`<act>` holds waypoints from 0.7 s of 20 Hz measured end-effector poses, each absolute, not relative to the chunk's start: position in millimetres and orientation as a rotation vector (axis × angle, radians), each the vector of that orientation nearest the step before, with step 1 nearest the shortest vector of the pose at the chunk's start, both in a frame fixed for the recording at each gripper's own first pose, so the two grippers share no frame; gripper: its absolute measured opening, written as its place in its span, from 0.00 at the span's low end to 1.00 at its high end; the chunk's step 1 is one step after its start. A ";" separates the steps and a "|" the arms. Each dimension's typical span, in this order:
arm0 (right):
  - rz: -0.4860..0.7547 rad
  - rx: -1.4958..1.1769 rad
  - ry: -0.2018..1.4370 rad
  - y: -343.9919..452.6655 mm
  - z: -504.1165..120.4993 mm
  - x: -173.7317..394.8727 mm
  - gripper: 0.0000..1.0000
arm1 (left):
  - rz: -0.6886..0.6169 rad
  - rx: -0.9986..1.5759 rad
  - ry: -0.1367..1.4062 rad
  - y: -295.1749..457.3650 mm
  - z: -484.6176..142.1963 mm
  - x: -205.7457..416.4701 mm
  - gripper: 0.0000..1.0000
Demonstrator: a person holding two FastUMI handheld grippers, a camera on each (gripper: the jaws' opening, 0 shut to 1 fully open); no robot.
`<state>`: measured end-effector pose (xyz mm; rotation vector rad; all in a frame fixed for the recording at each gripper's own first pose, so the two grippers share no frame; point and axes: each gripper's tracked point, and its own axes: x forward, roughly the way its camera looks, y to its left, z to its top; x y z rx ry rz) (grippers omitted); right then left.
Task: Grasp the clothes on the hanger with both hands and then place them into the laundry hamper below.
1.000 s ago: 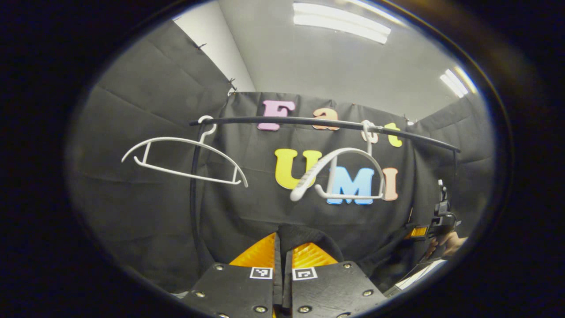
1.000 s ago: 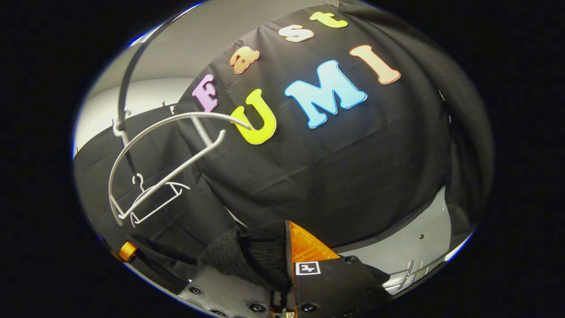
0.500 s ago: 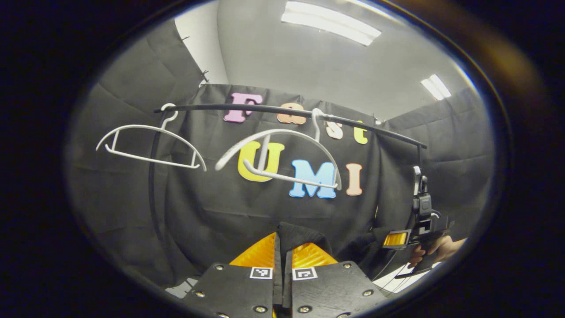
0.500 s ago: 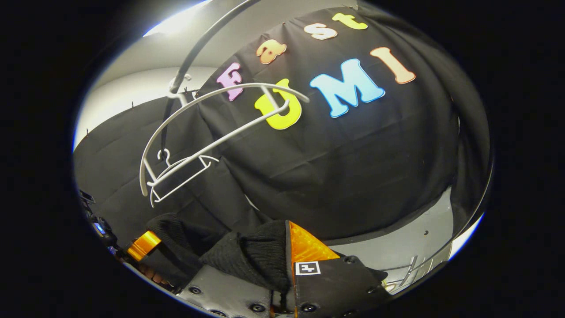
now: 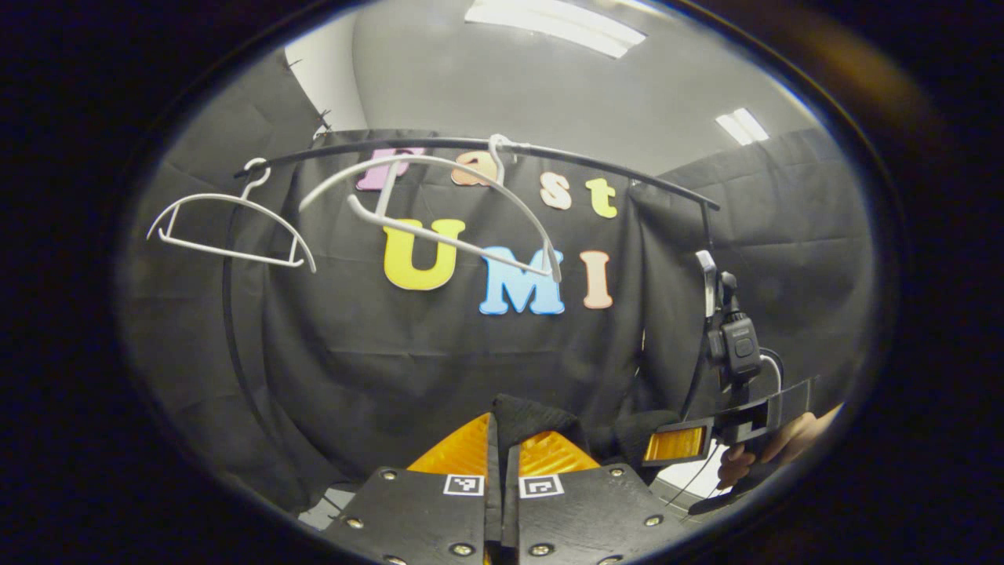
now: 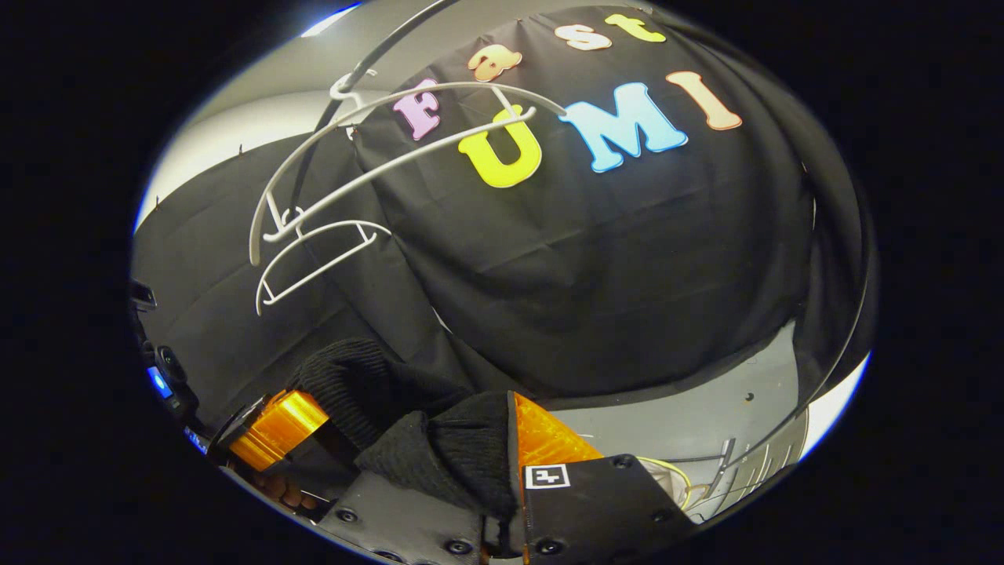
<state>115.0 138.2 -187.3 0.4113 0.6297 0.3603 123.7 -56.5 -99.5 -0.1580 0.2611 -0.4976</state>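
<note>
Overhead, 2 bare hangers (image 5: 439, 212) on rail (image 5: 580, 161).

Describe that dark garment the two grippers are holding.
The garment is a black, coarse knit, soft and bunched. It is off the hangers, which hang bare on the rail. The right gripper pinches one fold; the left gripper pinches another, with fabric bulging above its fingers. Between them it sags in a loose hump. Its full shape is hidden.

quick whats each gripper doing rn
Left gripper: shut on the black garment.
Right gripper: shut on the black garment; white hangers on the rail are bare.
</note>
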 end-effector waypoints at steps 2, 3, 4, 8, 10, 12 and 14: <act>0.348 0.369 0.670 137.6 -209.3 104.9 0.08 | -0.507 -0.147 0.303 -61.9 -126.8 116.4 0.01; 0.340 0.353 0.686 136.2 -218.9 100.3 0.08 | -0.508 -0.138 0.321 -62.2 -138.4 110.9 0.01; 0.331 0.341 0.703 135.0 -228.5 96.2 0.08 | -0.509 -0.130 0.340 -62.7 -148.8 109.2 0.01; 0.290 0.283 0.761 127.1 -261.8 83.9 0.08 | -0.491 -0.121 0.413 -66.4 -194.6 107.7 0.00; 0.271 0.238 0.791 120.8 -276.3 77.0 0.08 | -0.473 -0.113 0.461 -64.2 -219.2 105.6 0.01; 0.251 0.196 0.828 113.9 -293.0 72.7 0.09 | -0.447 -0.094 0.515 -58.1 -242.3 102.4 0.01; 0.242 0.168 0.873 109.1 -303.3 61.0 0.09 | -0.424 -0.059 0.584 -53.0 -264.3 94.6 0.02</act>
